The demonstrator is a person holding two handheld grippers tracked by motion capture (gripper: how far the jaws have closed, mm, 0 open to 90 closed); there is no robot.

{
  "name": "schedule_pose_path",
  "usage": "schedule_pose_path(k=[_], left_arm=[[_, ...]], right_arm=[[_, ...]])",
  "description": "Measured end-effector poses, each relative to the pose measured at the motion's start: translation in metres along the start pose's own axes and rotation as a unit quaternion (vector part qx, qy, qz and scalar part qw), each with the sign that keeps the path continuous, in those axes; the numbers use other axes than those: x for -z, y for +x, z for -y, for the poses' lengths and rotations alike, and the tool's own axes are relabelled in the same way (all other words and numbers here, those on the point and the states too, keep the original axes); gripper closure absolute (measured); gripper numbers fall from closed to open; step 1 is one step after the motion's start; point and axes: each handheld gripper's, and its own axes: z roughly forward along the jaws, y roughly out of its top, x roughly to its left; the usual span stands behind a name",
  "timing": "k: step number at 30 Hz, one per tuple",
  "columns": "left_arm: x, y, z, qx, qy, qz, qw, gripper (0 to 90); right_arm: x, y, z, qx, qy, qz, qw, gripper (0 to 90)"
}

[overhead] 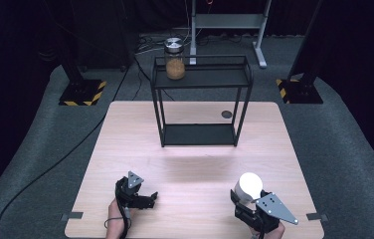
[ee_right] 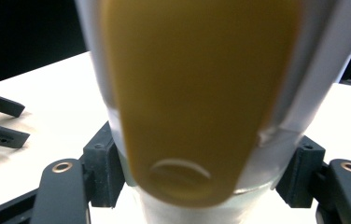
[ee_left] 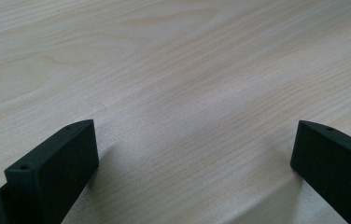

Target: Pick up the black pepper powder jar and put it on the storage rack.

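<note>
White bottle (overhead: 250,186) with a yellow label sits clamped between the jaws of the right gripper (overhead: 247,199), near the front right corner of the table (overhead: 195,164). Off to the left, the left gripper (overhead: 142,199) rests low over bare wood, jaws spread wide and empty. Farther back stands a black shelf rack (overhead: 201,82), a lidded jar (overhead: 174,59) of brown grains on its top tier.

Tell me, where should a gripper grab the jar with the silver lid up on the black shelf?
Probably around the glass body of the jar, below its lid, coming level from the table side. It stands upright on the shelf's top tier near the front left corner, so that side looks open.
</note>
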Motion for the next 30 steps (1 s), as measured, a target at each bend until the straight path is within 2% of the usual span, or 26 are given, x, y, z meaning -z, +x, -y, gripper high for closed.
schedule_pose_path(k=[10,30], left_arm=[[0.000,0.000,0.000,-0.001,0.000,0.001,1.0000,0.6],[0.000,0.000,0.000,-0.003,0.000,0.002,1.0000,0.6]], right_arm=[[0.000,-0.003,-0.013,0.010,-0.003,0.006,0.9999,30.1],[-0.008,-0.018,-0.046,0.030,-0.016,0.000,0.9994,30.1]])
